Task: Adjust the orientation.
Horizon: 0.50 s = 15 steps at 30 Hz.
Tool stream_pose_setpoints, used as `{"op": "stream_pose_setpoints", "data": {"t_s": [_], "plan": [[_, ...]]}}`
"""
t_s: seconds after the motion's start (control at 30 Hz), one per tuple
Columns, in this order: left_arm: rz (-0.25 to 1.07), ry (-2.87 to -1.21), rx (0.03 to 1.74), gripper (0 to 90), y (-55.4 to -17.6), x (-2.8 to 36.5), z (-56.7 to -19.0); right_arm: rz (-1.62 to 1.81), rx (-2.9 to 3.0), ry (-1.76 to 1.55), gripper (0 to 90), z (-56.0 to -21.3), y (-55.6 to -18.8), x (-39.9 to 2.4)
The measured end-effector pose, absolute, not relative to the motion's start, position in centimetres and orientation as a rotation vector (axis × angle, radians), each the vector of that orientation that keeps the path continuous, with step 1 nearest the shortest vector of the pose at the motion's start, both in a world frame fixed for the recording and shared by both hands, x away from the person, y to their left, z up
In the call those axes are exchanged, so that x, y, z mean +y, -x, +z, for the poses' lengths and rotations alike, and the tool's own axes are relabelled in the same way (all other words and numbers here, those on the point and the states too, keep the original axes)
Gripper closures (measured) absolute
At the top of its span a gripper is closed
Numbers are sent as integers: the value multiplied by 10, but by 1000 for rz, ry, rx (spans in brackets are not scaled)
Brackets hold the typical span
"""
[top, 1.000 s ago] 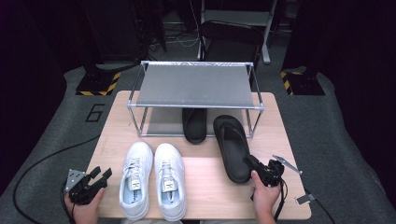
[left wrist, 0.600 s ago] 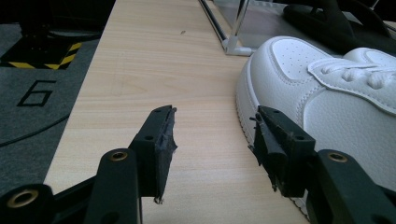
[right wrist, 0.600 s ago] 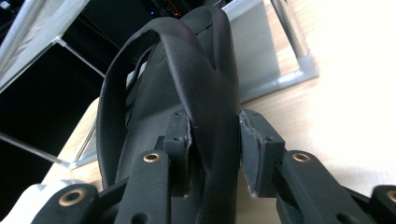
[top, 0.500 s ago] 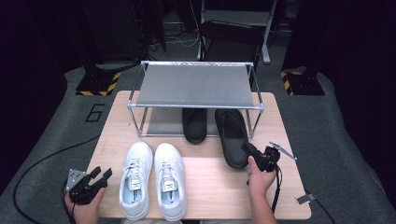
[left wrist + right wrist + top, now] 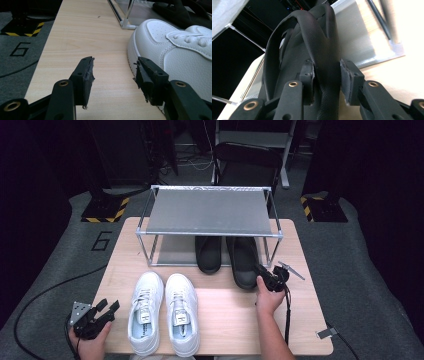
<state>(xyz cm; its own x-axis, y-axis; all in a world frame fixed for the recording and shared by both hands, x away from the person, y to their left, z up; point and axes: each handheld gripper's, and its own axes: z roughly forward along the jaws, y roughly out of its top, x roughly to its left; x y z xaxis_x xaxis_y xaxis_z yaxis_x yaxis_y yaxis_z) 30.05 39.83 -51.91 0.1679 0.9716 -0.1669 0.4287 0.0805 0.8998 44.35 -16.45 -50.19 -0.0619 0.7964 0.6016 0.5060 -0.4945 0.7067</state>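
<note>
A black slipper (image 5: 245, 262) lies on the wooden table (image 5: 230, 320), its front half tucked under the metal shoe rack (image 5: 210, 212) and its heel end sticking out toward the person. The right gripper (image 5: 264, 276) has its two jaws pinched on the slipper's heel-side edge; in the right gripper view the black pads press on either side of the slipper's (image 5: 322, 62) thick rim, with the strap arching above them. A second black slipper (image 5: 208, 254) sits just beside it to the left, also under the rack, the two nearly touching. The rack is a frame of silver tubes carrying a grey shelf, standing at the far half of the table. Nearer the person, a pair of white sneakers (image 5: 162, 312) rests side by side, toes pointing at the rack. At the table's near left corner the left gripper (image 5: 107, 309) is held low, its jaws spread apart with nothing between them; in the left gripper view, one white sneaker (image 5: 175, 52) lies just beside its right jaw
</note>
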Motion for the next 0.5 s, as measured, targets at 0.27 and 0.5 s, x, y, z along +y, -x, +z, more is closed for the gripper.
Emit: {"op": "stream_pose_setpoints", "data": {"t_s": [0.27, 0.5], "plan": [[731, -1480, 1429, 472, -299, 401, -522, 1572, 1356, -1970, 655, -508, -467, -152], [723, -1479, 1459, 473, -299, 404, -523, 1511, 1356, -1982, 656, -514, -485, -146]]}}
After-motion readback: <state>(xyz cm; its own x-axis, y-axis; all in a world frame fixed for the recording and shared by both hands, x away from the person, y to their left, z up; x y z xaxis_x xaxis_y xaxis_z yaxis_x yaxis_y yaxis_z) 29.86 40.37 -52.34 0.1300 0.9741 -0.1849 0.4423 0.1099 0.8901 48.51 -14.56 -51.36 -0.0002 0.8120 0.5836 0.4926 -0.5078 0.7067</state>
